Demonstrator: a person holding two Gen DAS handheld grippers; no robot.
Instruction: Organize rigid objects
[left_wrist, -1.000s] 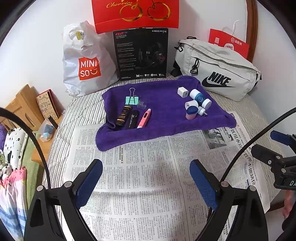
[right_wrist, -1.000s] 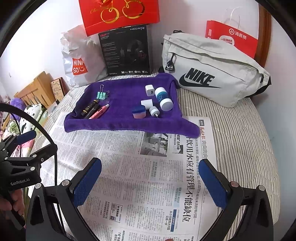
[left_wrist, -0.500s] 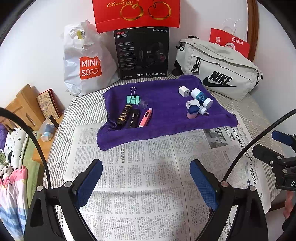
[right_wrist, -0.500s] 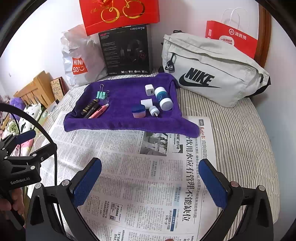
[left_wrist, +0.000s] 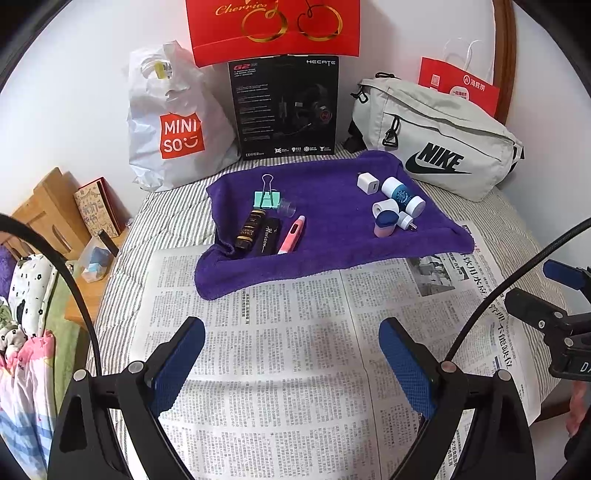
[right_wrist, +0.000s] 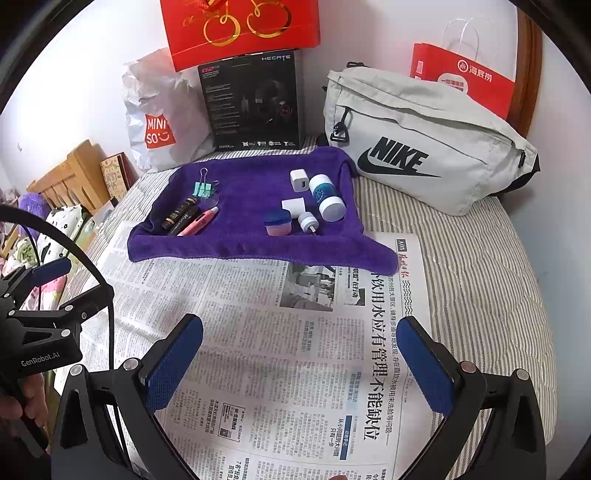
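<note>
Over the last second almost nothing has changed: both views have crept only a little, and every small object on the purple towel (left_wrist: 332, 229) has kept its place. For the task this means no object is being carried now. The left gripper (left_wrist: 291, 363) and the right gripper (right_wrist: 303, 363) both hang over the newspaper (right_wrist: 295, 332), in front of the towel, each with fingers spread wide and nothing between them.

On the towel's left part lie a green binder clip (left_wrist: 266, 199), two dark tubes (left_wrist: 256, 232) and a pink pen (left_wrist: 291, 234), side by side. On its right part are a white charger cube (left_wrist: 367, 182), a white-capped blue bottle (left_wrist: 402, 194) and a small blue-lidded pink jar (left_wrist: 385, 223), close together. These two groups would fit a sorted result as well as a starting layout; I cannot tell which.

Behind the towel stand a Miniso bag (left_wrist: 173, 122), a black headset box (left_wrist: 284, 107) and a grey Nike bag (right_wrist: 424, 147). Nothing blocks the way from the grippers to the towel.
</note>
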